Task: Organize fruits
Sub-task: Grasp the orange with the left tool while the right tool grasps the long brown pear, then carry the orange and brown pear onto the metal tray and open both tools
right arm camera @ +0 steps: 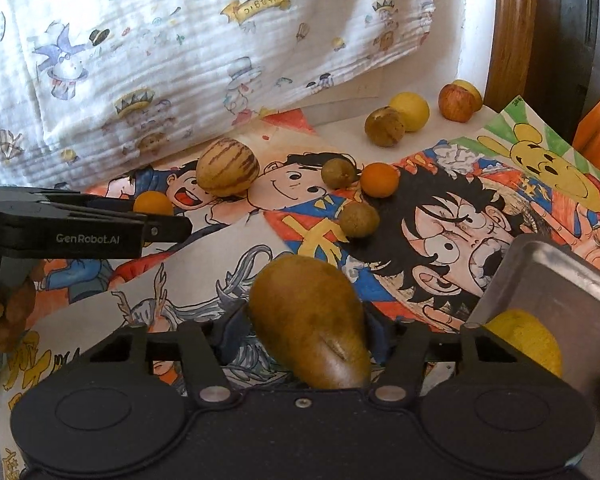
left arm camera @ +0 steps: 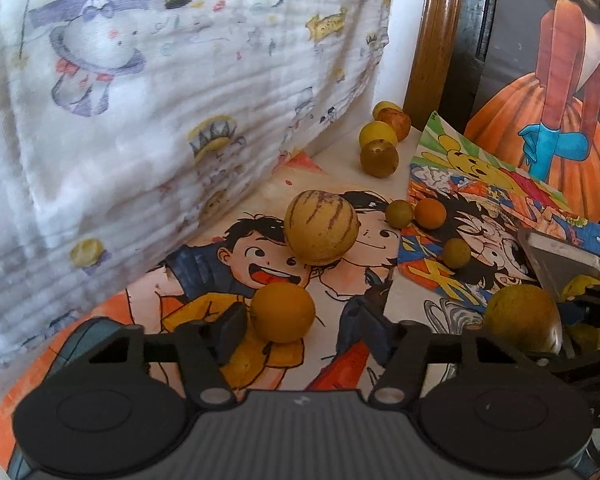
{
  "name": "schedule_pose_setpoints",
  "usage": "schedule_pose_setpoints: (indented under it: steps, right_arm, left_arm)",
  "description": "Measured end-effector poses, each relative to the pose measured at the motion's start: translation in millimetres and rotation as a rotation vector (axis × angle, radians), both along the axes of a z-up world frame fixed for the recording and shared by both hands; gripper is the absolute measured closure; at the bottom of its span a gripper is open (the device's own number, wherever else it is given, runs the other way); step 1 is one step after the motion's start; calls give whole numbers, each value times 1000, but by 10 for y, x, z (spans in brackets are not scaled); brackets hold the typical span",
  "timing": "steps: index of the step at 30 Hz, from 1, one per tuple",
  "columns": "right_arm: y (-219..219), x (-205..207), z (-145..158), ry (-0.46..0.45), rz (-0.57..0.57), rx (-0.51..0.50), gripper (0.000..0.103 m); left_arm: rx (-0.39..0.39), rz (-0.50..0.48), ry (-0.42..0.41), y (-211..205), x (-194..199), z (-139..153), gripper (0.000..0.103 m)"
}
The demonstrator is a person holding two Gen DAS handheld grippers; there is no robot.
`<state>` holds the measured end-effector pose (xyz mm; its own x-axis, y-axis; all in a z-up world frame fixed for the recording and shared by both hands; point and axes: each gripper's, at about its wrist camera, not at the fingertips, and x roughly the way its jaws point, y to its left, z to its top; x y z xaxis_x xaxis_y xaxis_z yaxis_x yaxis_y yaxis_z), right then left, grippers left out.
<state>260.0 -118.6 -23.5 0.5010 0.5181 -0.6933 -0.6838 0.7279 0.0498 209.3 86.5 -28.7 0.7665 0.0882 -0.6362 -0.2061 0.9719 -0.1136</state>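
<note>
My left gripper is open, low over the cartoon-print table cover, with a small orange fruit between its fingers, near the left one. It also shows in the right wrist view, beside that orange fruit. My right gripper is shut on a brown-green pear, held above the cover; the pear also shows in the left wrist view. A metal tray at the right holds a yellow fruit. A striped melon lies ahead.
Several small fruits lie scattered: an orange one, brown round ones, and at the back a brown fruit, a lemon and a red apple. A white printed cloth hangs behind; a wooden frame stands at the right.
</note>
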Motion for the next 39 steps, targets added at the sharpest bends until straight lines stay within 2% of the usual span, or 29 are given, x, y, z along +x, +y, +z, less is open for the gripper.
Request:
schedule_pose_setpoints:
  steps: [4, 9, 15, 20, 27, 32, 39]
  right_arm:
    - [-13, 4, -4, 2, -2, 6, 43]
    - [-27, 3, -2, 5, -9, 14, 44]
    - [-35, -28, 34, 37, -3, 42, 44]
    - [-94, -102, 97, 83, 7, 113, 45]
    - [-238, -280, 253, 73, -3, 186, 47]
    - [-370, -368, 272, 78, -20, 202, 47]
    - [-692, -594, 342, 81, -67, 264, 47]
  left_arm:
    - [-11, 10, 0, 20, 14, -1, 47]
    - [-24, 33, 5, 75, 32, 7, 65]
    - [-38, 40, 10, 84, 17, 19, 65]
    - [-50, 41, 19, 32, -35, 49, 65]
    - [-55, 42, -1, -73, -152, 198, 65]
    - [-52, 27, -20, -202, -226, 316, 65]
    - [-67, 17, -28, -372, -342, 402, 65]
